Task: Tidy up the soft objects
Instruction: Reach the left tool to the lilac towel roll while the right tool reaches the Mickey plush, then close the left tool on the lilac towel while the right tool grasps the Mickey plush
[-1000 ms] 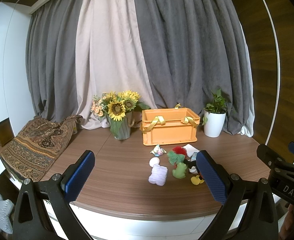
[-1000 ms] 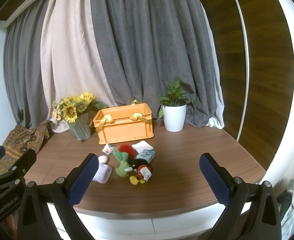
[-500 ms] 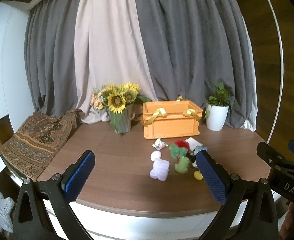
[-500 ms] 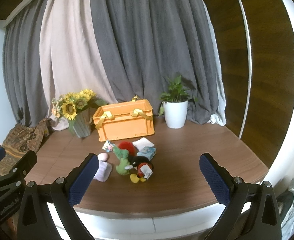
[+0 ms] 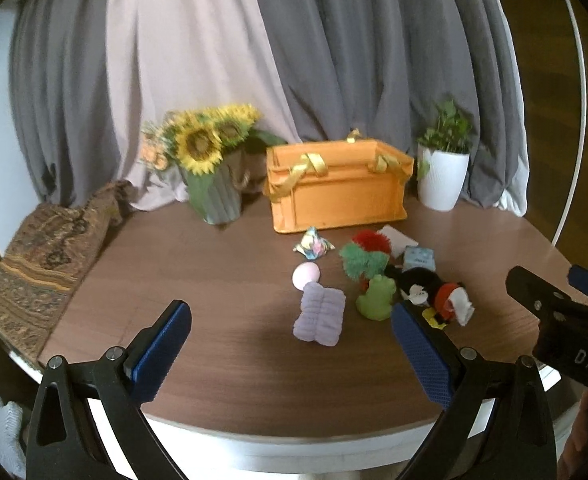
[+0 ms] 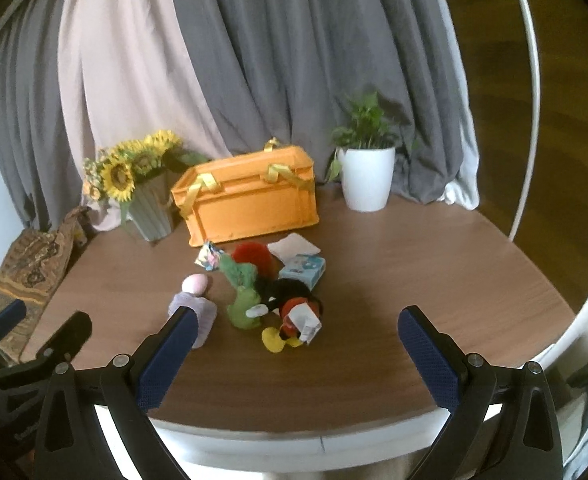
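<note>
An orange crate (image 5: 335,186) (image 6: 250,200) with yellow ribbon handles stands at the back of the round wooden table (image 5: 214,280). In front of it lies a cluster of soft things: a lilac rolled cloth (image 5: 319,314), a pink egg (image 5: 305,274), a green frog toy (image 5: 375,298) (image 6: 246,306), a black and red penguin plush (image 5: 433,290) (image 6: 297,306), a red pompom (image 5: 369,238), a folded paper piece (image 5: 313,243). My left gripper (image 5: 290,360) and right gripper (image 6: 294,356) are both open and empty, above the table's front edge, short of the cluster.
A sunflower vase (image 5: 214,176) stands left of the crate and a white potted plant (image 5: 441,178) right of it. A patterned cloth (image 5: 42,252) hangs over the left edge. A small blue box (image 6: 303,270) and white cloth (image 6: 294,246) lie behind the toys.
Both grippers have moved forward and down towards the table, so the toys and crate look larger. Both stay open and nothing on the table has moved.
</note>
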`<state>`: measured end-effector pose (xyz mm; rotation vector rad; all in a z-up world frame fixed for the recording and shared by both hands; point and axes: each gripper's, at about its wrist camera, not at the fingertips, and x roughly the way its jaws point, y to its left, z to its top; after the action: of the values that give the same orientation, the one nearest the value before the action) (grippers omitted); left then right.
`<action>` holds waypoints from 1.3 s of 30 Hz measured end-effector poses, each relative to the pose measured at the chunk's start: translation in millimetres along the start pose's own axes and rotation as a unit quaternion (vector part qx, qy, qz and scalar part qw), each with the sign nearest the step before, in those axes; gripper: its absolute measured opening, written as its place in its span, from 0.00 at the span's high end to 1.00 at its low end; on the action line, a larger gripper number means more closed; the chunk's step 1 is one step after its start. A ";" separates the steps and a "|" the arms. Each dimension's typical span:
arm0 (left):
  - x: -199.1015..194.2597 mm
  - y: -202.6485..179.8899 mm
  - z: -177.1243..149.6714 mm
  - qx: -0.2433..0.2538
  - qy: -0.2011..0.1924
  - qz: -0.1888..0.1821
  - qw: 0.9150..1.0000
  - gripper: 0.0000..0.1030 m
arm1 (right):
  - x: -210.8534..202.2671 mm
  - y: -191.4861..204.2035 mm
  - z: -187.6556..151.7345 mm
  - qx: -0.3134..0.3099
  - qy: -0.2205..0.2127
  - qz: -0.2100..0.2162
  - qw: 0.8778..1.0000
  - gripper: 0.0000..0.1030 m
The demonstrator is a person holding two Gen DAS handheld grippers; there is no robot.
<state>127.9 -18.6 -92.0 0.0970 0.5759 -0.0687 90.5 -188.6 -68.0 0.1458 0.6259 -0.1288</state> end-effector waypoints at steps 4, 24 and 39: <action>39.8 2.1 0.0 0.009 0.024 -0.015 1.000 0.05 | 40.1 4.3 0.9 0.006 0.027 0.002 1.000 0.06; 153.1 -25.9 -29.5 0.028 0.136 -0.047 0.989 0.27 | 158.2 -9.1 -20.8 0.014 0.151 -0.004 0.988 0.26; 163.1 -30.1 -23.2 0.020 0.142 -0.056 0.988 0.61 | 174.4 -1.9 -17.7 -0.027 0.173 0.032 0.984 0.57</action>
<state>249.0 -52.0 -202.7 0.1138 0.8647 -0.1780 220.1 -200.7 -185.4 0.1363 0.9690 -0.0227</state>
